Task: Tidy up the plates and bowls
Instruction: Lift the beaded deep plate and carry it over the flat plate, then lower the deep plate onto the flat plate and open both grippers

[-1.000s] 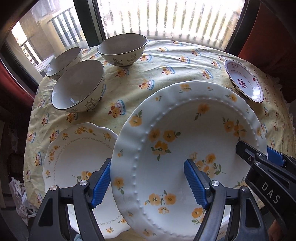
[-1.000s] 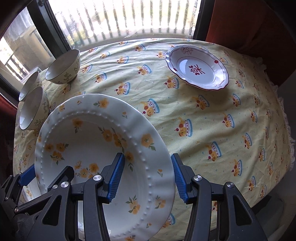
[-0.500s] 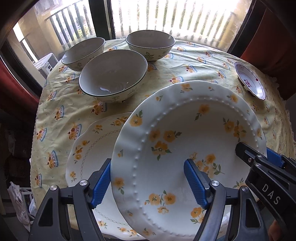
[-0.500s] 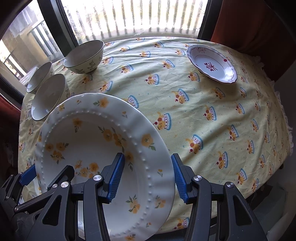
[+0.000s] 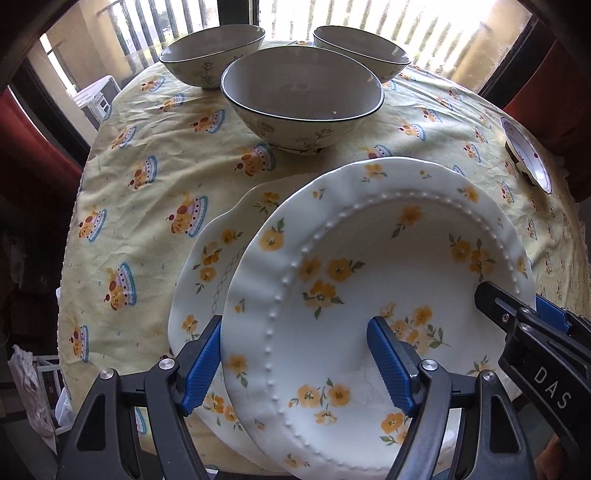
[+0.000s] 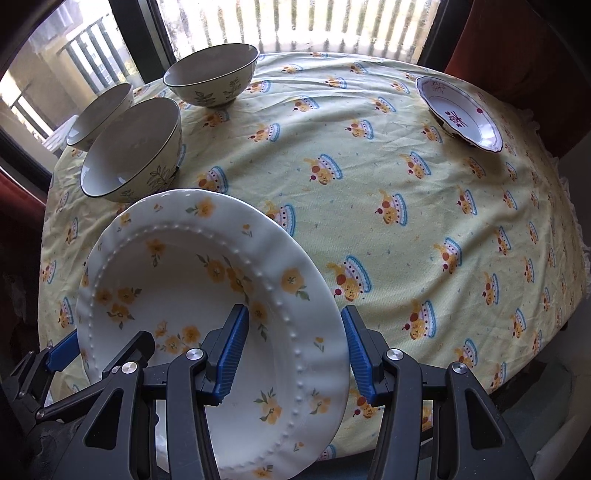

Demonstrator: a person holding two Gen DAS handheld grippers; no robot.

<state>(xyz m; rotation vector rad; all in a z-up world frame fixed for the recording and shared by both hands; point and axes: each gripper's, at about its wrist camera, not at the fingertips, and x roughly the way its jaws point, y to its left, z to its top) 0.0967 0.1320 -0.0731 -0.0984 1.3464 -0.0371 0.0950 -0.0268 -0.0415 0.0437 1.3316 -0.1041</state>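
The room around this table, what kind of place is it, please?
Probably a home dining corner beside a balcony: a round table under a yellow cupcake-print tablecloth, grey-lined ceramic bowls with leaf patterns, and a tall dark-framed window with railing bars outside.

Both fisheye views are looking steeply down and forward along their own gripper fingers, sitting close above the near edge of the tabletop and facing the barred window at the top of the frame. The left wrist view is filling its lower middle with the flowered plate; the right wrist view is showing that same plate at lower left. Both are also sharing the three bowls and the red-patterned dish.
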